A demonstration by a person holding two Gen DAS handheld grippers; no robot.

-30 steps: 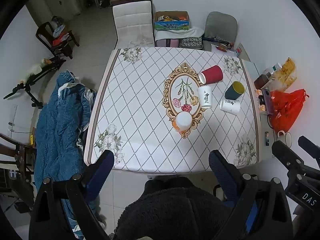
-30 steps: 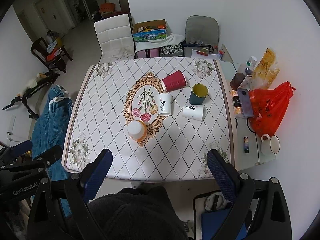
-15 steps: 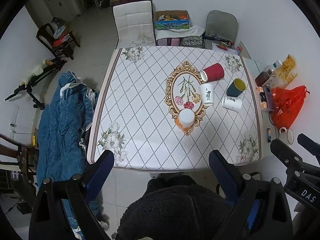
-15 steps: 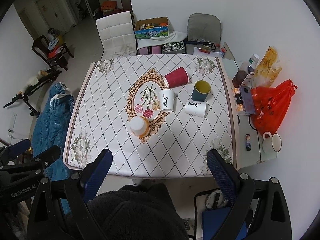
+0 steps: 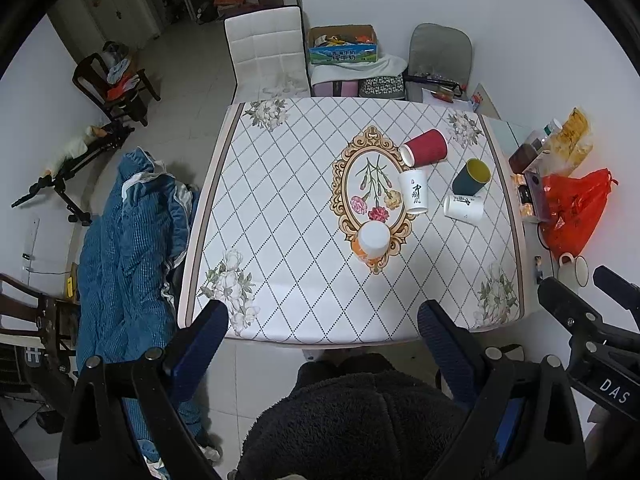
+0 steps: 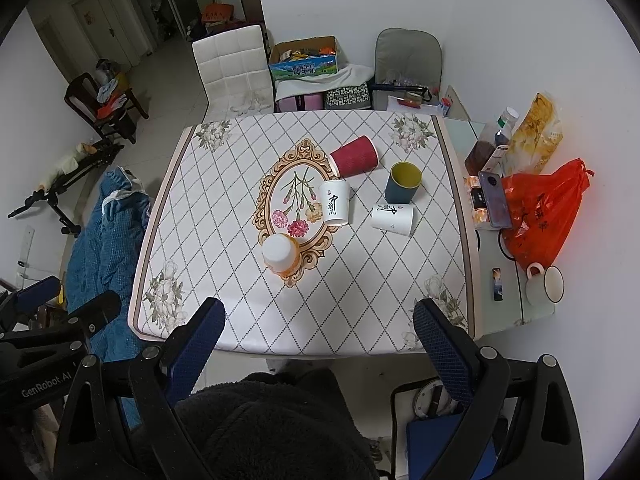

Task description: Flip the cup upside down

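Several cups sit on the patterned table (image 5: 280, 240). A red cup (image 5: 425, 152) (image 6: 355, 161) lies on its side. A dark cup with yellow inside (image 5: 472, 177) (image 6: 404, 182) stands upright. A white printed cup (image 5: 414, 192) (image 6: 335, 202) stands upside down and another (image 5: 463, 208) (image 6: 392, 218) lies on its side. An orange cup (image 5: 373, 241) (image 6: 280, 255) stands upside down. My left gripper (image 5: 322, 330) and right gripper (image 6: 318, 326) are open and empty, high above the table's near edge.
A side surface on the right holds an orange bag (image 6: 540, 212), a phone (image 6: 495, 199), bottles and a mug (image 6: 545, 282). A white chair (image 6: 234, 74), a box and a grey chair stand behind the table. A blue blanket (image 5: 124, 256) lies on the left.
Both grippers have risen and pulled back, so the table looks smaller and farther. The cups have not moved.
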